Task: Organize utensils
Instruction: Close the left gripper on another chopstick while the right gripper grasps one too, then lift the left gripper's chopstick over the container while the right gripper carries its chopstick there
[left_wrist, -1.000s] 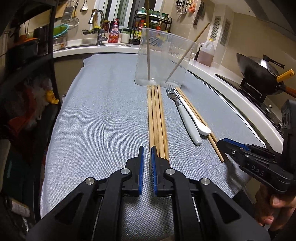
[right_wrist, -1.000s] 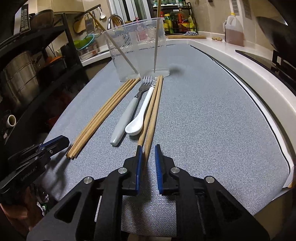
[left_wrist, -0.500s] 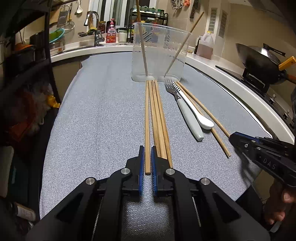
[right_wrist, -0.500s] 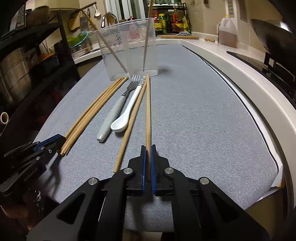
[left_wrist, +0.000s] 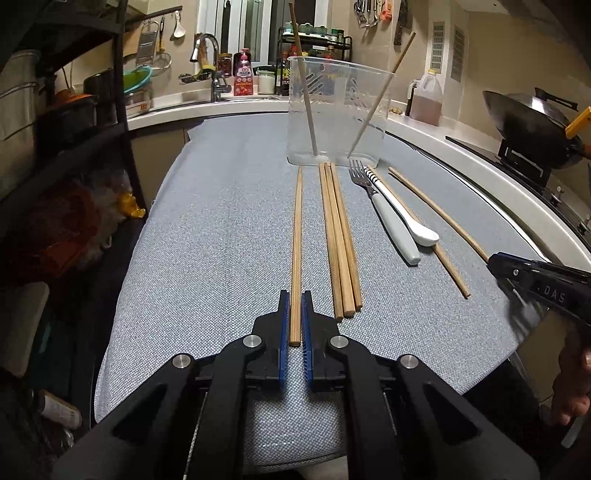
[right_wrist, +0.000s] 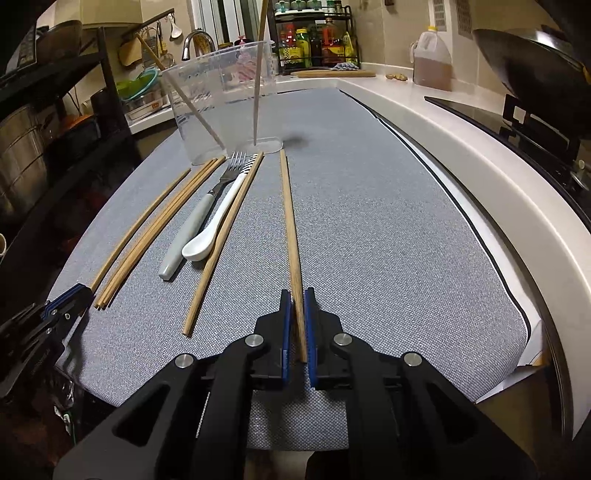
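My left gripper (left_wrist: 294, 295) is shut on the near end of one wooden chopstick (left_wrist: 297, 236), which lies apart to the left of a bundle of three chopsticks (left_wrist: 338, 240). My right gripper (right_wrist: 297, 293) has another chopstick (right_wrist: 290, 221) between its pads, which still touch it as the jaws ease open. This chopstick lies to the right of a fork (right_wrist: 199, 225), a white spoon (right_wrist: 218, 225) and one more chopstick (right_wrist: 221, 240). A clear plastic container (left_wrist: 336, 110) with two chopsticks leaning inside stands at the far end of the grey cloth (left_wrist: 229, 240).
A wok (left_wrist: 528, 122) on a stove sits to the right beyond the white counter edge (right_wrist: 498, 177). An oil bottle (left_wrist: 426, 98), a sink tap (left_wrist: 207, 48) and a spice rack are at the back. A black shelf unit (left_wrist: 74, 110) stands on the left.
Both grippers closed on a chopstick each. The left one drew its chopstick leftward off the bundle. The right one drew its chopstick rightward, away from the spoon.
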